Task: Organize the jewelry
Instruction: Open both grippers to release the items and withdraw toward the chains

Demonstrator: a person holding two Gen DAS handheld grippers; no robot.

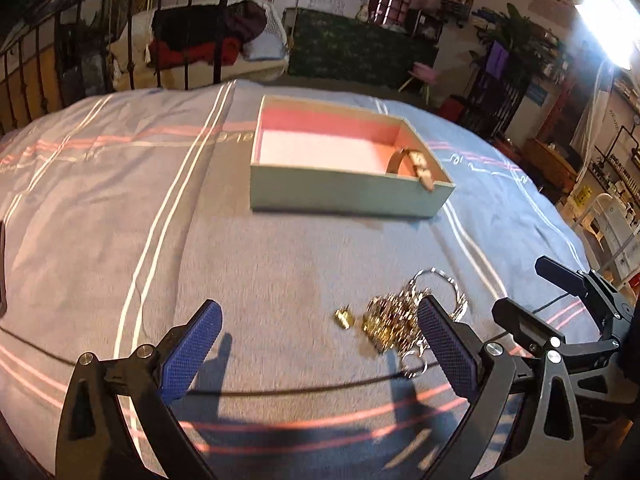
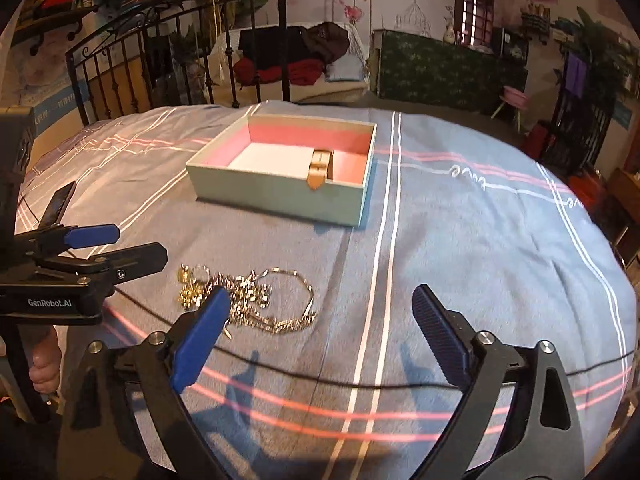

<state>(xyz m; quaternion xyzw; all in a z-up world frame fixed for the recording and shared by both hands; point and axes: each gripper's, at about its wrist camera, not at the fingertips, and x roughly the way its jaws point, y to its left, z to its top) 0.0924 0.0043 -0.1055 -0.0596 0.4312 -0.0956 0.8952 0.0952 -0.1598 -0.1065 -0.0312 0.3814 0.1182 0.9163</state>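
Your striped bedspread (image 2: 460,240) carries a pale open box (image 2: 280,196) with a pink lining; a tan strap (image 2: 319,172) hangs over its near wall. The gold jewelry pile (image 2: 244,300) lies on the cloth, well short of the box. Your left hand-held gripper (image 1: 318,346) and right hand-held gripper (image 2: 320,336) both gape empty, the pile between them.

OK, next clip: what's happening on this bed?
A person holds a claw in each hand over a striped bedspread, sorting jewelry. Both the left claw and the right claw are open and empty. A tangled pile of gold chains and rings lies loose on the cover between them. The open box further back already holds a tan strap, leaning over its front wall.
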